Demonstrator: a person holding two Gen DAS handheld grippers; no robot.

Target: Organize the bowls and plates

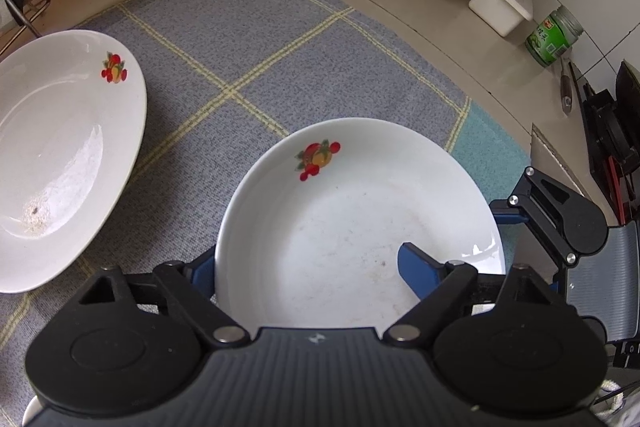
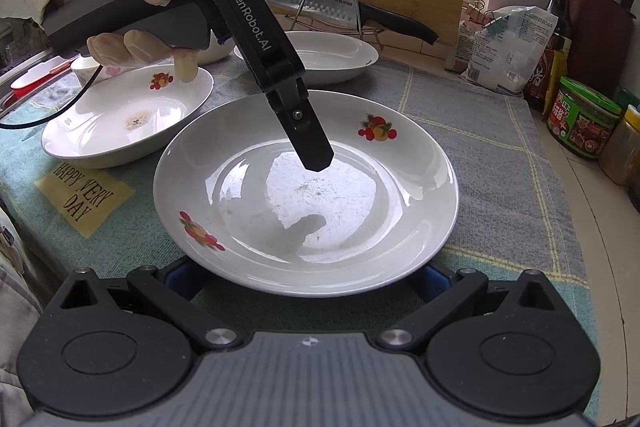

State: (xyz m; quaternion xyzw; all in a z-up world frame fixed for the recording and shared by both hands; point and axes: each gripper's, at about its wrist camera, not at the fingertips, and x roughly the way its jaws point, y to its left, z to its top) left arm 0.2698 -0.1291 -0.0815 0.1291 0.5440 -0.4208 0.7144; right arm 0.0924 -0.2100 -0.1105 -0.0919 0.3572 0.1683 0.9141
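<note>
On the checked cloth (image 1: 248,39), the plate's (image 1: 352,211) rim sits between spread left fingers (image 1: 420,267).

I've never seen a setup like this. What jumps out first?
A white plate with fruit decals lies centre on the checked cloth, and a gloved hand holds a black tool with one finger inside the rim. Two similar plates sit behind it, before a knife on a wire rack.
</note>
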